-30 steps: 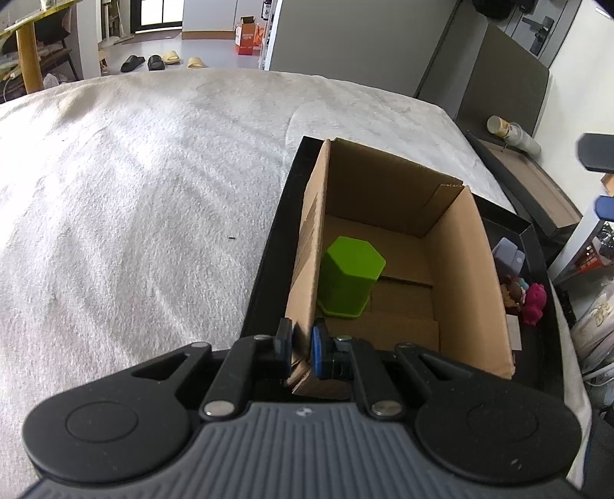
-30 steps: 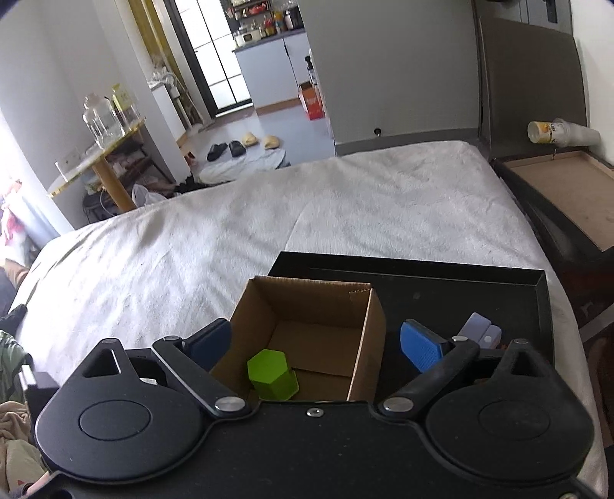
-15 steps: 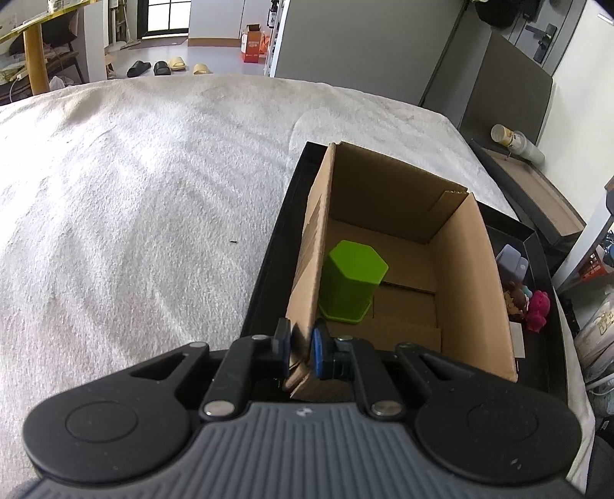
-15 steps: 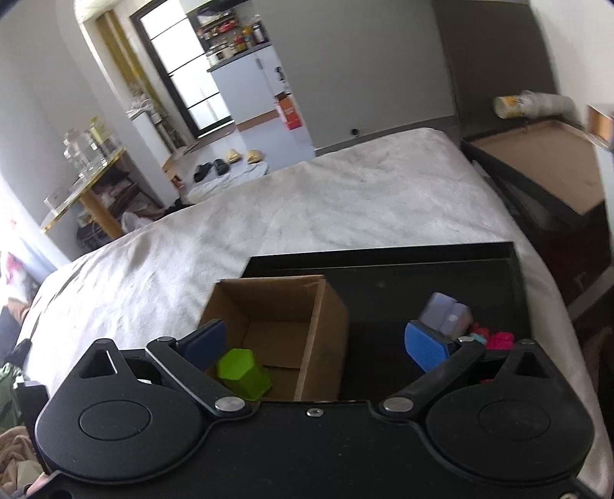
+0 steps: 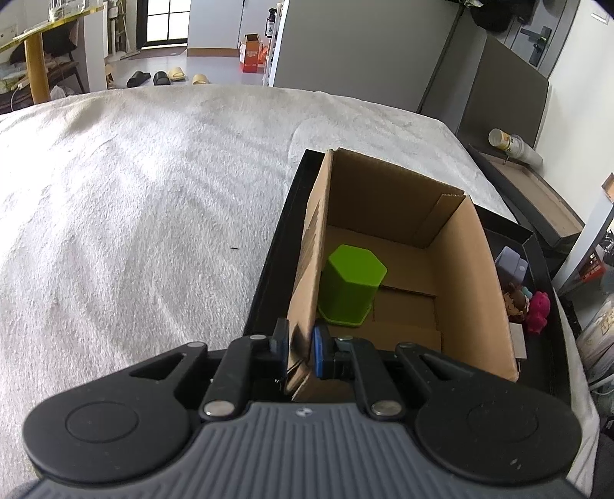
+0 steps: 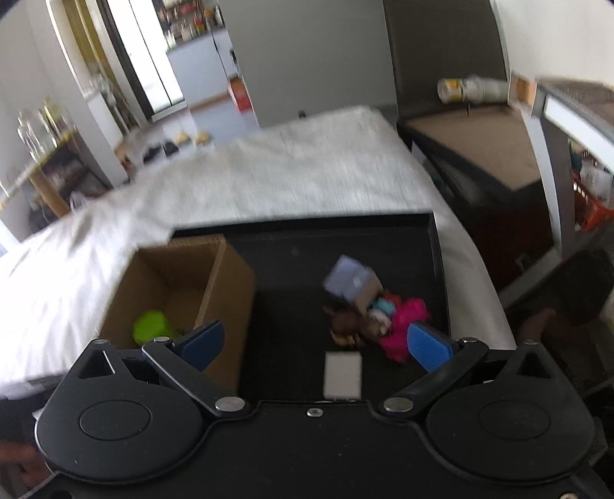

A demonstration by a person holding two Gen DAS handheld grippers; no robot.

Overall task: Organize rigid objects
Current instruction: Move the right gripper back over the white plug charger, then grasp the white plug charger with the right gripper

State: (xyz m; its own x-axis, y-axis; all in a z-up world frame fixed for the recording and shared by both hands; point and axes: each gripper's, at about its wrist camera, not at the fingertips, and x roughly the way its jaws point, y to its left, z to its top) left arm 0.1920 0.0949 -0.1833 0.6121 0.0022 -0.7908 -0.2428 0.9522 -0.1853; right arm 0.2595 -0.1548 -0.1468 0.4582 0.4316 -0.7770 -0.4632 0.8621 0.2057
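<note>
Home interior, bedroom opening onto a kitchen area. Evidence: bed (image 5: 153, 184) under white textured cover; padded dark headboard (image 5: 499, 88); slippers (image 5: 165, 78) on grey floor by glazed door (image 5: 161, 19); wooden-legged side table (image 5: 36, 57); white cabinets with bottles (image 6: 199, 34); door lock (image 5: 537, 42).
</note>
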